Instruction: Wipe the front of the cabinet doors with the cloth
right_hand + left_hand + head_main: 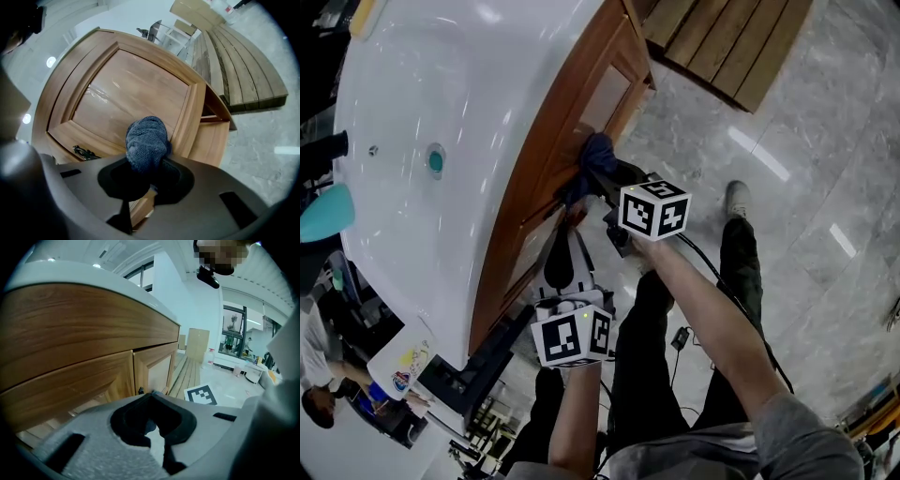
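Note:
The dark blue cloth point(146, 139) is bunched in my right gripper point(145, 164), which is shut on it. The cloth presses on the inset panel of a wooden cabinet door point(126, 93), close to the door's right frame. In the head view the cloth point(594, 157) sits against the cabinet front point(546, 159) under the white basin, with the right gripper point(606, 178) behind it. My left gripper point(561, 248) hangs lower along the same front, jaws together and holding nothing. In the left gripper view it point(152, 427) faces the cabinet doors point(152, 369).
A dark metal handle point(84, 151) sits on the door left of the cloth. A slatted wooden platform point(731, 47) lies on the grey marble floor point(825, 187) beyond the cabinet. The white basin point(412, 112) overhangs the doors. The person's legs and shoe point(736, 199) stand beside it.

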A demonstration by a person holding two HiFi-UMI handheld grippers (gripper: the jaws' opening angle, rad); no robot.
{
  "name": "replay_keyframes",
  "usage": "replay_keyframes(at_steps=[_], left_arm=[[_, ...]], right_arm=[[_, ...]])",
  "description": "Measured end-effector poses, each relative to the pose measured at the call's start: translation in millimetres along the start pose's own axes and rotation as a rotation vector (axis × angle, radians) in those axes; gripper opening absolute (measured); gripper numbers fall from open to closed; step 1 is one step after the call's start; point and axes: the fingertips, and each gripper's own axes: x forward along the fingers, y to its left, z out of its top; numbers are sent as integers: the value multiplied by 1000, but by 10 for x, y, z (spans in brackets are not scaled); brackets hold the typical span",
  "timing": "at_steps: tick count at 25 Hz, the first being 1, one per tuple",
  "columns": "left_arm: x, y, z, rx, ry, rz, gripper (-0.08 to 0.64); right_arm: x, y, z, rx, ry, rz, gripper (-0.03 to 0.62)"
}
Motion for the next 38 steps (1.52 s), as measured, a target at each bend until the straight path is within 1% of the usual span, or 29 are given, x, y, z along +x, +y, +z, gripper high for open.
replay_keyframes(at_steps=[5, 12, 16, 20, 23, 26, 34, 38], left_arm=[[45, 18, -63, 3, -2, -3, 8], [74, 11, -154, 13, 0, -5, 8], [48, -34, -164, 8, 3, -5, 8], [18, -98, -111, 5, -2, -9, 8], [-15, -122, -46, 3, -8, -10, 8], [-64, -160, 10, -3, -11, -13, 8], [-217, -328, 175, -18, -23, -18, 8], [-274, -402, 316, -26, -44, -20, 8]], right_arm=[[53, -172, -114, 23, -6, -14, 81], [90, -344, -184, 6, 0, -48, 81], [62, -436, -236, 49, 24, -91, 81], [-37, -430, -187, 73, 14, -89, 80], [-168, -347, -84, 80, -7, -68, 81], [-361, -245, 18, 68, -21, -53, 81], [-786, 216, 271, -21, -48, 3, 80], [-957, 528, 415, -91, -60, 44, 80]])
